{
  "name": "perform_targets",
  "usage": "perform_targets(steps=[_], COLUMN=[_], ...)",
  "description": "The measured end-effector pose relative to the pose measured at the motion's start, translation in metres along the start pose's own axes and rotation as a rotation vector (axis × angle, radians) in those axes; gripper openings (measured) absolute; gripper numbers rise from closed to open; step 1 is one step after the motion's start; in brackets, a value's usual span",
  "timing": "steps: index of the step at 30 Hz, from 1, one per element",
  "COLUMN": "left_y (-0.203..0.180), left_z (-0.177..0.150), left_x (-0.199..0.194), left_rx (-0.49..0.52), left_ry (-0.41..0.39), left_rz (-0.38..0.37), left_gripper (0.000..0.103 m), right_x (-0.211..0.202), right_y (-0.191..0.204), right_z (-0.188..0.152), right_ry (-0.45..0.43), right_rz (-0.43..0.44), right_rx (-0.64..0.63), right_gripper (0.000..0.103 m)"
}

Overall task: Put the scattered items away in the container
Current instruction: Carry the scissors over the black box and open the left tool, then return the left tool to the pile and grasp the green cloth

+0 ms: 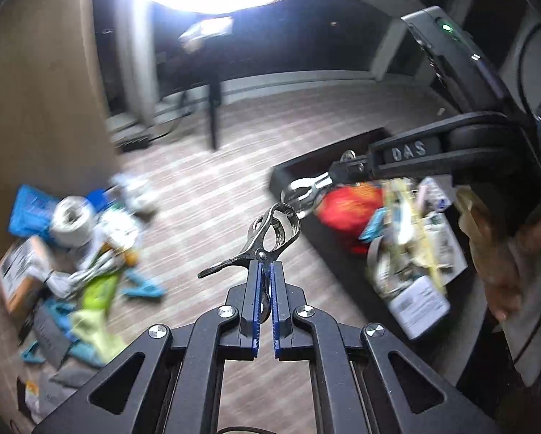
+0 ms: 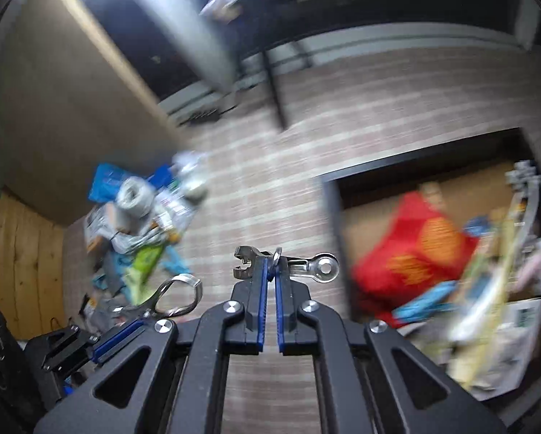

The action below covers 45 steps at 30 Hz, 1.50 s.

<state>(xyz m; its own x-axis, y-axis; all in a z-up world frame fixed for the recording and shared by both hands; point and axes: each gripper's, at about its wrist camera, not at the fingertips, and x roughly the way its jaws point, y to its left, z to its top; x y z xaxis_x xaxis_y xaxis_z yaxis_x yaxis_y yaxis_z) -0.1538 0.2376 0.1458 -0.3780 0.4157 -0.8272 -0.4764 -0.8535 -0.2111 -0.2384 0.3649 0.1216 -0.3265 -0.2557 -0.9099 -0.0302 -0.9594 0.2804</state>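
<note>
Both grippers are up over the striped floor [image 1: 234, 137] right now, each with a bit of metal in its grip. The left gripper [image 1: 266, 271] has its blue pads pressed together on a metal spring clamp [image 1: 270, 233], pinching it by one handle so the looped jaws stick out past the fingertips. The right gripper [image 2: 271, 271] is pinched tight on a small metal wrench [image 2: 292, 266], held crosswise: open end poking out left, ring end out right.

From the left camera you can see the right gripper [image 1: 333, 177] hanging just over the near rim of the black container [image 1: 299, 166], with the wrench [image 1: 303, 191] sticking out of it. The two tools are really close there, can't tell if they touch.

The container [image 2: 333, 195] sits on the floor to the right, already stuffed: a red and orange bag [image 2: 415, 249], some white labelled packets [image 1: 418, 303], other stuff too blurry to name.

The leftover pile [image 1: 75, 253] is on the floor off to the left, beside a brown wall [image 1: 35, 108]: a grey roll [image 1: 71, 220], a blue pouch [image 1: 29, 209], a cardboard box [image 1: 17, 275], green and blue bits.
</note>
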Motion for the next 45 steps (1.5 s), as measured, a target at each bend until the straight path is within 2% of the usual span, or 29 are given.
perform_targets(steps=[7, 11, 13, 14, 17, 18, 23, 32, 37, 41, 45], left_y=[-0.085, -0.126, -0.140, -0.144, -0.145, -0.142, -0.110, -0.018, 0.044, 0.089, 0.127], left_z=[0.028, 0.036, 0.040, 0.041, 0.039, 0.039, 0.033, 0.006, -0.022, -0.049, -0.073], left_x=[0.021, 0.032, 0.037, 0.038, 0.036, 0.037, 0.036, 0.019, 0.008, 0.000, -0.006], left_rx=[0.067, 0.095, 0.098, 0.101, 0.107, 0.102, 0.042, -0.088, -0.197, -0.268, -0.367], left_ry=[0.016, 0.029, 0.046, 0.048, 0.026, 0.031, 0.039, 0.055, 0.087, 0.106, 0.126], left_rz=[-0.098, -0.137, -0.144, -0.141, -0.097, -0.093, -0.030, 0.119, 0.193, 0.286, 0.326], left_gripper=[0.004, 0.006, 0.036, 0.054, 0.051, 0.051, 0.049, 0.049, 0.049, 0.049, 0.050], right_x=[-0.044, -0.061, -0.068, -0.070, -0.078, -0.080, -0.078, -0.048, -0.017, 0.009, 0.039], right_y=[-0.091, -0.136, -0.154, -0.159, -0.174, -0.176, -0.167, -0.107, -0.057, -0.011, 0.033], right_z=[0.013, 0.011, 0.010, 0.009, 0.006, 0.005, 0.005, 0.007, 0.002, -0.009, -0.019], right_ry=[-0.067, -0.086, -0.089, -0.088, -0.096, -0.108, -0.114, -0.074, -0.040, -0.012, 0.042], right_rz=[-0.127, -0.172, -0.188, -0.190, -0.209, -0.207, -0.193, -0.150, -0.113, -0.071, -0.032], right_rx=[0.095, 0.162, 0.179, 0.183, 0.216, 0.218, 0.192, 0.041, -0.110, -0.251, -0.345], right_gripper=[0.004, 0.004, 0.005, 0.005, 0.023, 0.027, 0.028, 0.029, 0.033, 0.033, 0.033])
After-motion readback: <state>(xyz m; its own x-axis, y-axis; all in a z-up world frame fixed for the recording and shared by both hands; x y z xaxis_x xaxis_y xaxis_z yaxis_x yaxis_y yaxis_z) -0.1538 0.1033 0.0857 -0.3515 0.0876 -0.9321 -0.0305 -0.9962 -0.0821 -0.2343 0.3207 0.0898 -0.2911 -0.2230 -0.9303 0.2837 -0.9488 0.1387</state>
